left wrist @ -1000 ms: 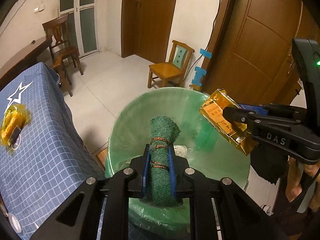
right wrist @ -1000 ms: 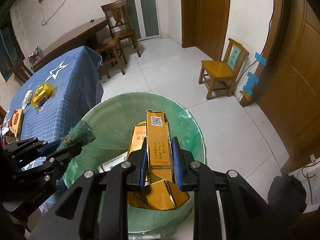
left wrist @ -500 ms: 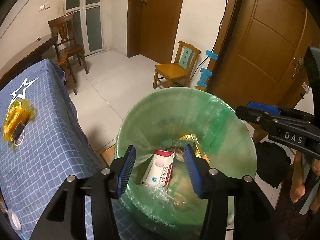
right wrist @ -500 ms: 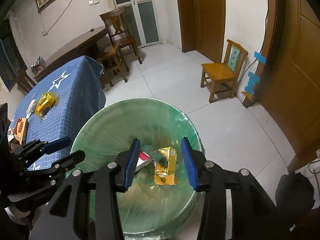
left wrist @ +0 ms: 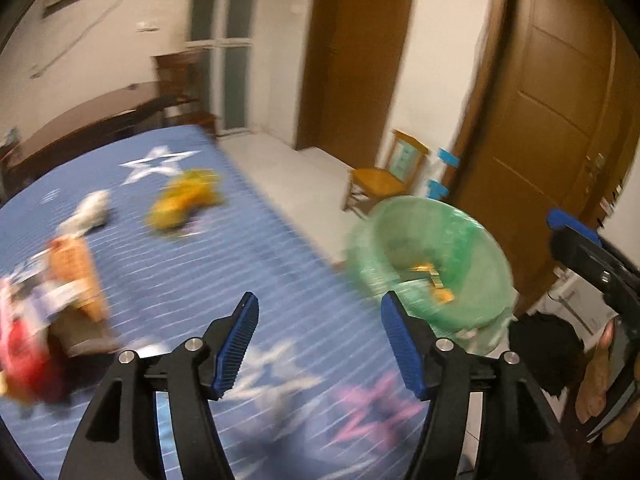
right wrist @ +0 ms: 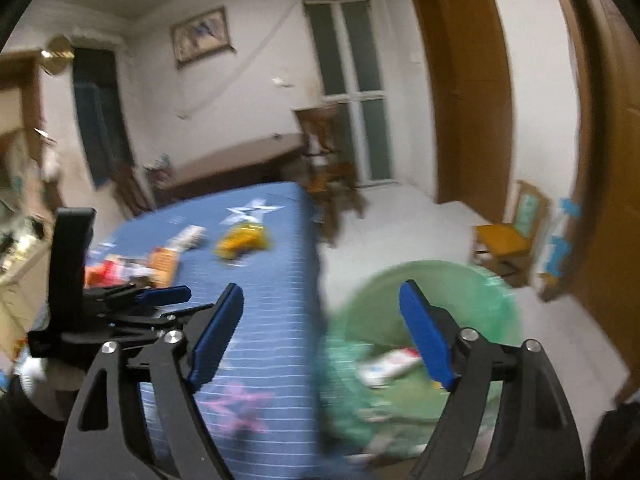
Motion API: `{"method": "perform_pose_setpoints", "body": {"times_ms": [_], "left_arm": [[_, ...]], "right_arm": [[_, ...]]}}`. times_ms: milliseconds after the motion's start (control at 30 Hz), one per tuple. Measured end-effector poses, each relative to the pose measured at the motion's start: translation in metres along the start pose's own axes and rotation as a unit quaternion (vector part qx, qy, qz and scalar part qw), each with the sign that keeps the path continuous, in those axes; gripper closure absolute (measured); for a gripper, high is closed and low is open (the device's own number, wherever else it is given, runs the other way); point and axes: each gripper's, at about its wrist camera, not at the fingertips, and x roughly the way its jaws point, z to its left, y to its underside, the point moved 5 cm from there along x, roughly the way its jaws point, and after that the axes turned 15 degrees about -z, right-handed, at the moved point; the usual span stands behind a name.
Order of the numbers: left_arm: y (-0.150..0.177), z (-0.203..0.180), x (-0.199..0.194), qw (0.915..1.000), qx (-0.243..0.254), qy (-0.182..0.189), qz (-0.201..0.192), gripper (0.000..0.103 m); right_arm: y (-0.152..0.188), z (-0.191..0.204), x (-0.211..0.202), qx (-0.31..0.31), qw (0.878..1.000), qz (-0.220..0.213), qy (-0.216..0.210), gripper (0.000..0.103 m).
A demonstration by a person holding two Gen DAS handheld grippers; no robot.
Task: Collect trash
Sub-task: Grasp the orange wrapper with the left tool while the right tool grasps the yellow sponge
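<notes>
With both jaws spread wide and empty, you face the crinkled yellow wrapper [left wrist: 185,202] on the counter [left wrist: 248,264] ahead-left of your left gripper [left wrist: 316,344]: light, soft, slippery, best pinched mid-bundle.

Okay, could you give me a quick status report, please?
Left gripper open, right gripper open. Yellow wrapper on table; bin alongside. Nothing blocking.

The right hand-held gripper [right wrist: 320,316] hangs wide apart and empty between blue-clothed table [right wrist: 276,280] and green-lined bin [right wrist: 492,300].
</notes>
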Motion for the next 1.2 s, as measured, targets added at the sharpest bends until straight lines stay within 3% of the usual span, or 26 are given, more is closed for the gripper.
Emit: {"method": "perform_pose_setpoints", "body": {"times_ms": [100,300,433,533,833,1033,1067,1167,1200], "left_arm": [[0.007,0.076,-0.048,0.9983,-0.024,-0.052,-0.013,0.036],[0.027,0.25,-0.145,0.9845,-0.052,-0.167,-0.017,0.036],[0.023,0.339,-0.178,0.9791,-0.004,-0.203,-0.006,0.036],[0.028,0.391,-0.183,0.9795,0.014,-0.199,0.024,0.036],[0.045,0.433,-0.146,0.9816,0.058,-0.161,0.084,0.036],[0.053,0.433,-0.122,0.9814,0.061,-0.154,0.097,0.057],[0.054,0.434,-0.118,0.9818,0.058,-0.151,0.1,0.064],[0.054,0.435,-0.114,0.9811,0.054,-0.161,0.092,0.067],[0.054,0.435,-0.113,0.9819,0.047,-0.16,0.089,0.073]], "right_arm": [[0.012,0.041,0.01,0.006,0.999,0.014,-0.048,0.024],[0.043,0.109,0.038,-0.011,0.992,0.064,-0.109,0.024],[0.057,0.144,0.048,-0.015,0.988,0.084,-0.131,0.024],[0.066,0.172,0.053,-0.024,0.984,0.095,-0.151,0.024],[0.095,0.284,0.074,-0.093,0.954,0.129,-0.252,0.024],[0.102,0.338,0.1,-0.151,0.931,0.14,-0.301,0.025],[0.103,0.347,0.107,-0.165,0.926,0.142,-0.307,0.027],[0.104,0.372,0.131,-0.205,0.912,0.153,-0.32,0.037],[0.107,0.38,0.139,-0.22,0.906,0.159,-0.324,0.042]]}}
